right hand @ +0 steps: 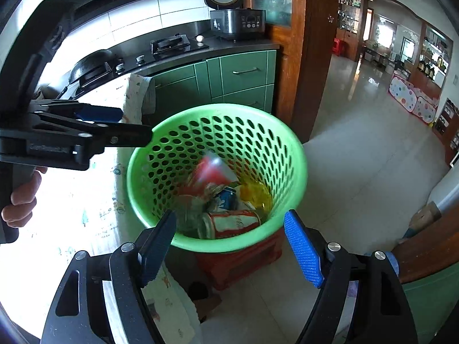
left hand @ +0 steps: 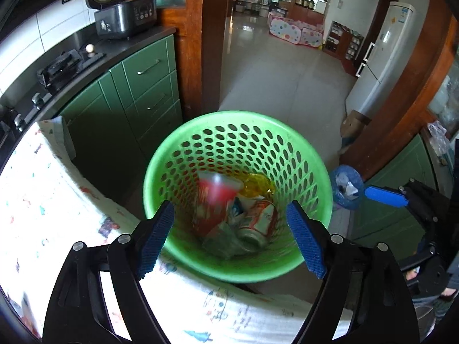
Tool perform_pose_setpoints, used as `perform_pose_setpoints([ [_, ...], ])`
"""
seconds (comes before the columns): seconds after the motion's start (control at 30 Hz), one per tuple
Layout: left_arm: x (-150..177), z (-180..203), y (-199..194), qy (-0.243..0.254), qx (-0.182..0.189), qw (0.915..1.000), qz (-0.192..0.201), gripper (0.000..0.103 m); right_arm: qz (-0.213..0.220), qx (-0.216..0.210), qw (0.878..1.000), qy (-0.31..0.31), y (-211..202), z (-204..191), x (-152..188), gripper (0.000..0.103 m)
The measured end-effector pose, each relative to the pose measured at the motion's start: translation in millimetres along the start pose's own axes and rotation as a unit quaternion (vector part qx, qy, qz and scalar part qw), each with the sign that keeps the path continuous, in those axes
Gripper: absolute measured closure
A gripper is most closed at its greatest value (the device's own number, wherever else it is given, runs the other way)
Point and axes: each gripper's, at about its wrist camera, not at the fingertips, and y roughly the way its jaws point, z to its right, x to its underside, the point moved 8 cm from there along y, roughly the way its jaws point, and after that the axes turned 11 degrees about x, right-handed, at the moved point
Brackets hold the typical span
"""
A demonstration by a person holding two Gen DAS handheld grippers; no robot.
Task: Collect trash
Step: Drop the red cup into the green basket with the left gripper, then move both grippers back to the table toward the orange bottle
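Kitchen setting: green cabinets (left hand: 143, 86) run along the far left, with a dark counter carrying a rice cooker (left hand: 123, 8) and a stove; a tiled floor opens to a living area at the far right; a patterned cloth (left hand: 57, 200) covers the near-left table surface.

Green perforated basket (left hand: 238, 132) sits just beside the cloth's edge, resting on a red stool (right hand: 243, 258) in the right wrist view; inside lie a crushed red-and-white can (right hand: 232, 223), a yellow wrapper (left hand: 258, 185), crumpled plastic, and a red-and-white item (left hand: 218, 189) that is motion-blurred in both views, so probably mid-fall.

Left gripper (left hand: 229, 235) hangs above the basket's near rim; jaws wide apart, nothing between the blue pads. Right gripper (right hand: 229, 243) is likewise above the near rim; jaws apart and empty. Each tool shows at the other camera's edge; the person's hand (right hand: 20, 200) grips the left handle.

Judgement: the step in hand is the drop, with a piece let go into the basket; which gripper let it go cannot be told. How much trash remains on the table is not visible; little of the cloth shows, overexposed.

Next move likely calls for: lifting clear of the rim without knocking the basket off the stool; turning toward the table; finding any remaining piece; closing on it squarely. Risk: light basket tips easily if clipped.
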Motion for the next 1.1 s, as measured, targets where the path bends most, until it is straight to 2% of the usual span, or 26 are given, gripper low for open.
perform_pose_setpoints([
  [0.27, 21, -7, -54, 0.008, -0.034, 0.9990, 0.028, 0.023, 0.009, -0.012, 1.000, -0.016, -19, -26, 2, 0.028],
  [0.4, 36, -17, -83, -0.007, -0.039, 0.9982, 0.045, 0.023, 0.018, -0.020, 0.999, -0.024, -32, -40, 0, 0.028],
  [0.63, 74, -39, -134, -0.035, -0.072, 0.9942, 0.071, 0.023, 0.031, -0.036, 0.998, -0.049, -54, -78, -1, 0.027],
  [0.8, 107, -65, -176, -0.067, -0.098, 0.9887, 0.091, 0.023, 0.039, -0.053, 0.995, -0.073, -66, -114, -4, 0.024],
  [1.1, 175, -131, -251, -0.123, -0.159, 0.9725, 0.117, 0.023, 0.050, -0.091, 0.987, -0.124, -87, -191, -6, 0.024],
])
